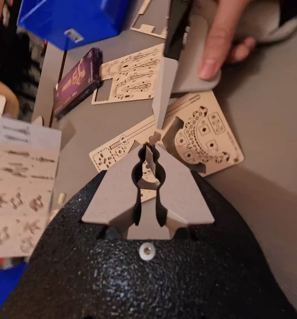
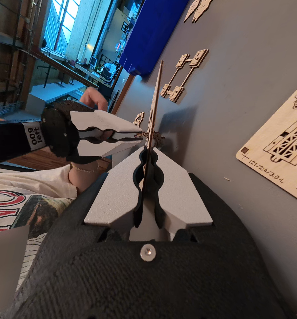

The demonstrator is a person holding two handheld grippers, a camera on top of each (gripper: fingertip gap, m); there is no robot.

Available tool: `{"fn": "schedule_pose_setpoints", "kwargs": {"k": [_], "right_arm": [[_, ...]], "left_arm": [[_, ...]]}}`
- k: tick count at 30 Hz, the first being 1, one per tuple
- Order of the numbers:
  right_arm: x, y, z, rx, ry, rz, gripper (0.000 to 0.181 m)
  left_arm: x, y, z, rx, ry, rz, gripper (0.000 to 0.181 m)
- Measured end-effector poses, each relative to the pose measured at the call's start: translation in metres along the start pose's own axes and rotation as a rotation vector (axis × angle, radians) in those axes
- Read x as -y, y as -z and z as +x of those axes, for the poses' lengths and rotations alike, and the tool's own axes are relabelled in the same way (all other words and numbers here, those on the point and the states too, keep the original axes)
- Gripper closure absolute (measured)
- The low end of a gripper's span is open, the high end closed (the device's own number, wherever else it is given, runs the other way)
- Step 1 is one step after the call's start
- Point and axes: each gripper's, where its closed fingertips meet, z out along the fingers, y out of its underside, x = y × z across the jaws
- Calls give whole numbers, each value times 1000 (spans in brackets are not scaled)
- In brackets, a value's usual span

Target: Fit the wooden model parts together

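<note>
Wooden part: small, pale, laser-cut lacework, pinched at tip of left gripper, jaws closed on it. Part passes crosswise through thin wooden sheet, seen edge-on, upright, clamped in closed right gripper. In left wrist view, right gripper meets left gripper above flat fret sheet on grey worktop. Judgement: keep part square to sheet, push gently; thin wood likely snaps if twisted. Nearby: paper, blue bin.

The pale, laser-cut thin wooden sheet looks matt and smooth, the grey tabletop matt, the black grainy plastic gripper body rough.
</note>
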Motion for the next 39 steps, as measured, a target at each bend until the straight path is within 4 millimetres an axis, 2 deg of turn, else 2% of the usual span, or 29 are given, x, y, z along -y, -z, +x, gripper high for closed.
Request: {"fn": "schedule_pose_setpoints", "kwargs": {"k": [1, 4, 8, 15, 19, 21, 23, 26, 28, 29, 31, 33, 35, 37, 39], "right_arm": [[-1, -1, 0, -1, 1, -8, 180], [-4, -2, -3, 14, 12, -28, 180], [-4, 0, -8, 59, 0, -28, 181], [-6, 5, -23, 179, -34, -49, 180], [-17, 2, -24, 171, -1, -113, 180], [-18, -1, -19, 131, 10, -119, 181], [-13, 0, -16, 111, -4, -87, 181], [-4, 4, -16, 131, -28, -32, 181], [-1, 7, -20, 159, -27, -13, 180], [-2, 8, -24, 189, -23, -17, 180], [0, 9, -24, 195, -32, -2, 180], [5, 10, -19, 157, -38, 28, 181], [8, 10, -13, 114, -34, 55, 181], [12, 10, -3, 36, -31, 86, 180], [15, 10, 2, -5, -17, 117, 181]], "left_arm": [[-1, 0, 0, -15, -77, 8, 176], [-1, 1, 4, -79, -254, 60, 176], [4, 4, 8, -141, -401, 169, 177], [15, 17, 15, -290, -492, 294, 177], [10, 19, 26, -402, -556, 260, 176], [7, 13, 19, -343, -573, 197, 169], [3, 11, 11, -276, -580, 147, 173], [13, 21, 11, -269, -458, 201, 166], [17, 28, 15, -313, -353, 235, 181], [19, 29, 14, -309, -310, 243, 181], [20, 29, 8, -254, -267, 251, 167], [21, 33, -1, -177, -197, 253, 160], [22, 40, 7, -198, -84, 270, 161], [17, 41, 15, -188, 13, 240, 159], [3, 36, 19, -132, 104, 163, 158]]}}
